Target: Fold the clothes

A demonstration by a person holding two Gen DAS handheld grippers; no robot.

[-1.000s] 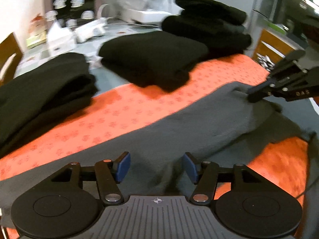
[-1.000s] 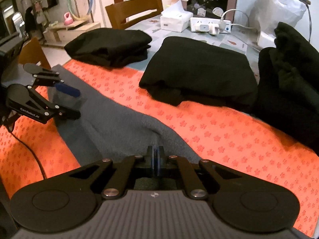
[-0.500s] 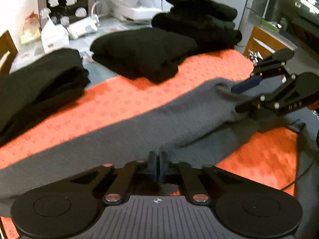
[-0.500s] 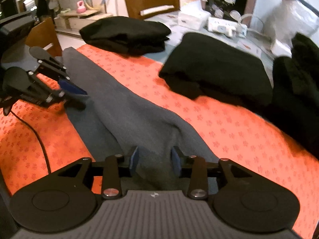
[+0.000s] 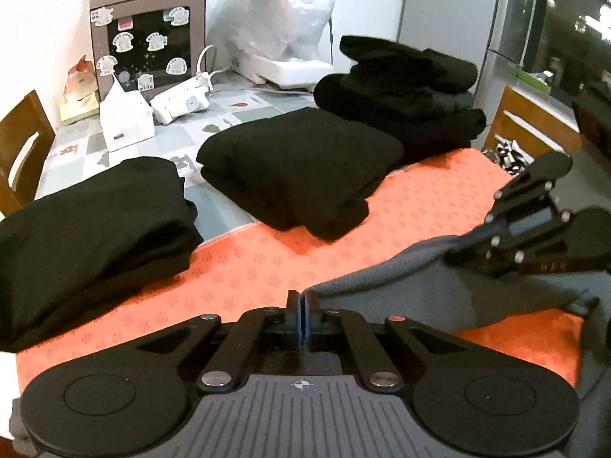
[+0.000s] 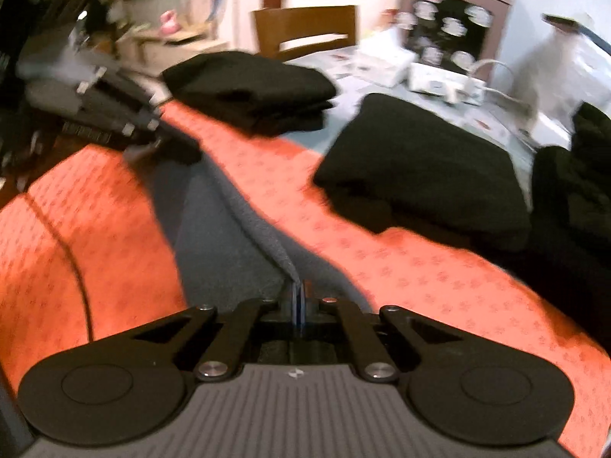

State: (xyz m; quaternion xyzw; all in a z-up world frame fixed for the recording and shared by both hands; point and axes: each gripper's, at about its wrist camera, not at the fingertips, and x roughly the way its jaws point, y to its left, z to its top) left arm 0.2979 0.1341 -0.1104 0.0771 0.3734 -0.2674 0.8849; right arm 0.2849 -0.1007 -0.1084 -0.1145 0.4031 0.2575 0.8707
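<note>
Two hand-held black two-finger grippers, one grey knitted garment, one orange flower-patterned mat, two single folded black garments and one stack of folded black clothes make up the count. The left gripper (image 5: 301, 315) has its jaws together on a raised edge of the grey knitted garment (image 5: 420, 286); the right gripper (image 6: 298, 297) likewise has its jaws pinched on a fold of the same garment (image 6: 229, 236). The garment lies as a long band on the orange flower-patterned mat (image 5: 267, 263), its long axis running between the two grippers, roughly along the near edge of the surface, with both gripped ends lifted off the mat. Behind it, one folded black garment (image 5: 301, 168) rests half on the mat, a second folded black garment (image 5: 88, 221) sits to the left, and the stack of folded black clothes (image 5: 404, 87) stands at the far right. Further back on the surface (image 5: 229, 114) are one white tissue box (image 5: 124, 118), one white power strip (image 5: 183, 101), one sticker-covered cabinet (image 5: 149, 42) and one white plastic bag (image 5: 282, 26). Against the earlier frames, the left jaws, then apart over the flat cloth, are clamped, the right jaws have just been closing on the cloth after a brief release, and the band sits higher and more bunched.
</note>
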